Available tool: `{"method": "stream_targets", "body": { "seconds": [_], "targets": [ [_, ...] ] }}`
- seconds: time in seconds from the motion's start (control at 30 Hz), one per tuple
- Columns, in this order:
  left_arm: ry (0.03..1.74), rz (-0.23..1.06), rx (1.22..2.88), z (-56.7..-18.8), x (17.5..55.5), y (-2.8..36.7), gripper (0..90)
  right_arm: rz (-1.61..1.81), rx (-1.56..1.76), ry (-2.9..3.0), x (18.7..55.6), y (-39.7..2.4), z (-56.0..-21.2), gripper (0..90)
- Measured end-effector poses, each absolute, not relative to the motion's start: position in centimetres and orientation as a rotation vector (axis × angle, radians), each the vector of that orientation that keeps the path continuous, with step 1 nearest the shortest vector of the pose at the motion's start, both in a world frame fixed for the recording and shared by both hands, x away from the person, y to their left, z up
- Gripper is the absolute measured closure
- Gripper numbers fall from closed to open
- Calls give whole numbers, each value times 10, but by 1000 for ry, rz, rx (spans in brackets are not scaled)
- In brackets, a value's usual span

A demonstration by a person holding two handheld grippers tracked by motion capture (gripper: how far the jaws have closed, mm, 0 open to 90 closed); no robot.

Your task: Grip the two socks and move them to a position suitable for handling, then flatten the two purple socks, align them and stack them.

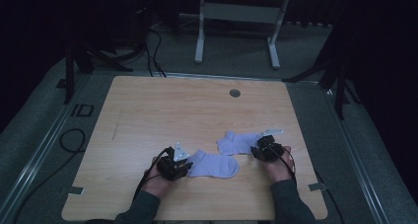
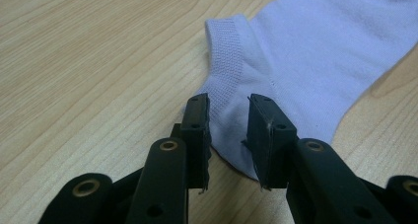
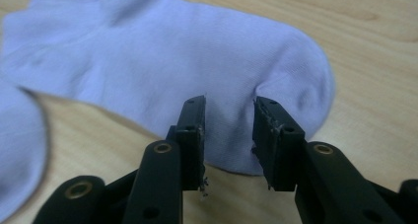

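Two pale lilac ankle socks lie side by side on the wooden table [image 1: 172, 110]. The left sock [image 1: 217, 165] [image 2: 305, 51] lies flat with its ribbed cuff toward my left gripper [image 1: 186, 166] [image 2: 227, 103]. That gripper is open, its jaws straddling the sock's edge just below the cuff. The right sock [image 1: 236, 142] [image 3: 172, 71] has its rounded toe end between the jaws of my right gripper [image 1: 257, 150] [image 3: 229, 105], which is open too, low over the table. A bit of the left sock [image 3: 19, 135] shows at the edge of the right gripper view.
A round metal grommet [image 1: 234, 93] sits near the table's far edge. Bare wood stretches across the far and left parts of the table. Behind the table stand a white desk frame [image 1: 236, 17] and dark tripod legs [image 1: 340, 81]. Cables [image 1: 74, 140] lie on the floor at left.
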State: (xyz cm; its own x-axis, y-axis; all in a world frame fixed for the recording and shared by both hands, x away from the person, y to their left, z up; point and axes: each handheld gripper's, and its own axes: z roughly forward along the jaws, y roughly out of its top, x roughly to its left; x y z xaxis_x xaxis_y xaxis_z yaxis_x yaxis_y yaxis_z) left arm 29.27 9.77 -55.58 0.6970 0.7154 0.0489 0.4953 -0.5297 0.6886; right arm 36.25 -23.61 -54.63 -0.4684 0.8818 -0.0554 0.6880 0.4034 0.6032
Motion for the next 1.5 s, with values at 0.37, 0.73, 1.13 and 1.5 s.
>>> {"method": "stream_targets", "body": {
  "seconds": [0.37,0.73,1.13,1.5],
  "targets": [
    [922,431,2244,-556,293,98,696,874,1323,2379,343,-217,-539,595],
    [920,434,2245,-555,293,98,695,936,1076,2413,360,-185,-516,569],
    [923,431,2241,-555,293,98,692,873,937,2525,386,-161,-535,512],
    [920,432,2245,-556,292,97,690,831,1016,2578,400,-158,-546,592]
  ]
}}
